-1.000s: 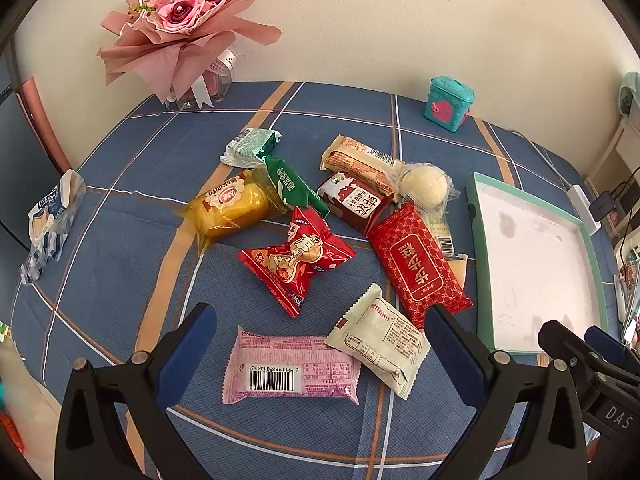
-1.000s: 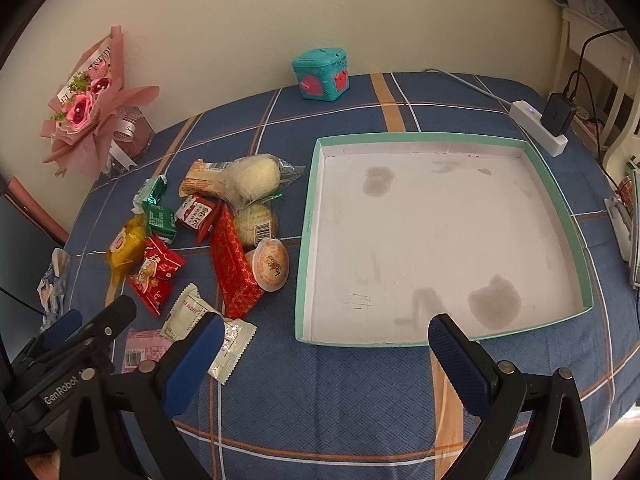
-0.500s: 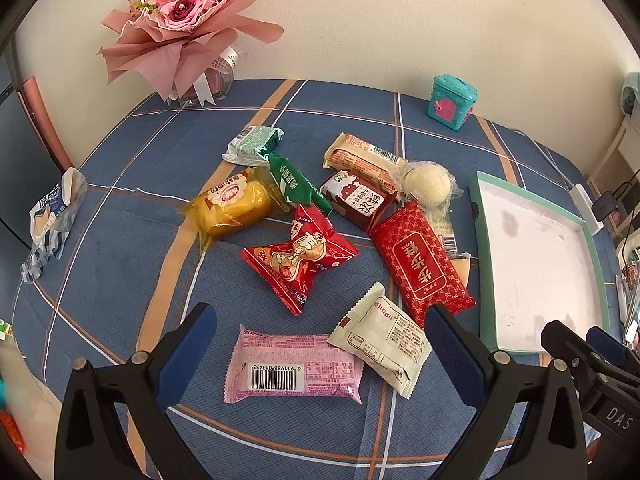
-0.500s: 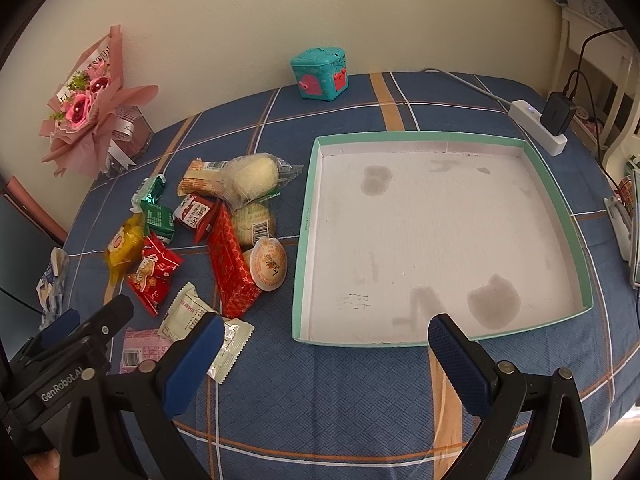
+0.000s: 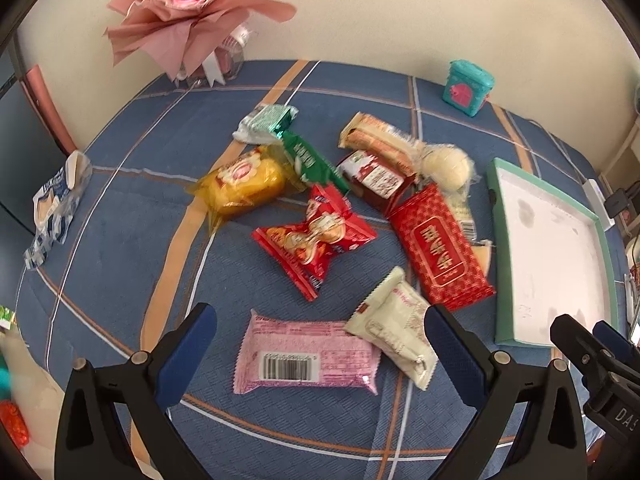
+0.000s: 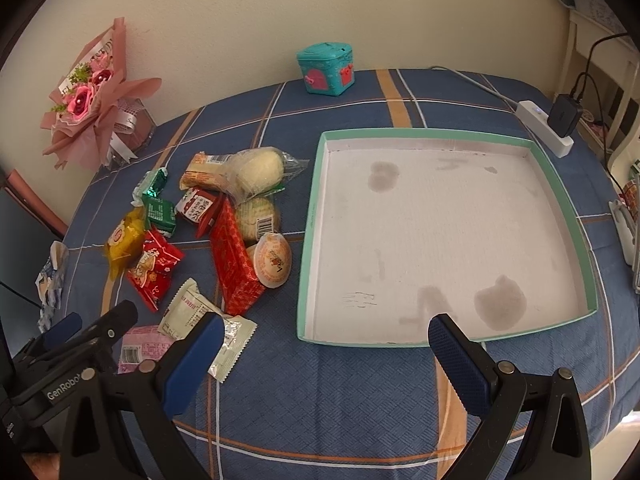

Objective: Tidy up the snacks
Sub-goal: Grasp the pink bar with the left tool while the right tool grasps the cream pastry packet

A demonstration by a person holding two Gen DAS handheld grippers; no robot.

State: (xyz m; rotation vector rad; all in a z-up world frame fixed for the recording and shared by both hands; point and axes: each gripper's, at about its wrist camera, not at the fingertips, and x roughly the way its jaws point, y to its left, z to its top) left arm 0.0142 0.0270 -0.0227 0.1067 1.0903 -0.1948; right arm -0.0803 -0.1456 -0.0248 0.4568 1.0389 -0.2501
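Observation:
Several wrapped snacks lie in a loose pile on the blue checked cloth. My left gripper (image 5: pixel 320 332) hangs open just above a pink packet (image 5: pixel 306 356), with a cream packet (image 5: pixel 394 322) by its right finger. Beyond lie a red bow-shaped packet (image 5: pixel 316 236), a long red packet (image 5: pixel 438 246), a yellow cake packet (image 5: pixel 244 184) and a wrapped bun (image 5: pixel 446 166). To the right of the pile stands a teal-rimmed tray (image 6: pixel 316 216), white inside, with nothing in it. My right gripper (image 6: pixel 326 332) is open over the tray's near left corner and holds nothing.
A pink bouquet (image 5: pixel 192 4) and a teal box (image 6: pixel 326 68) stand at the back near the wall. A power strip (image 6: pixel 544 132) with a plugged charger lies at the far right. A blue-white wrapper (image 5: pixel 52 208) sits at the left table edge.
My left gripper has moved a little forward and down toward the pink and cream packets. The right gripper has barely shifted. Both stay open and no snack has moved.

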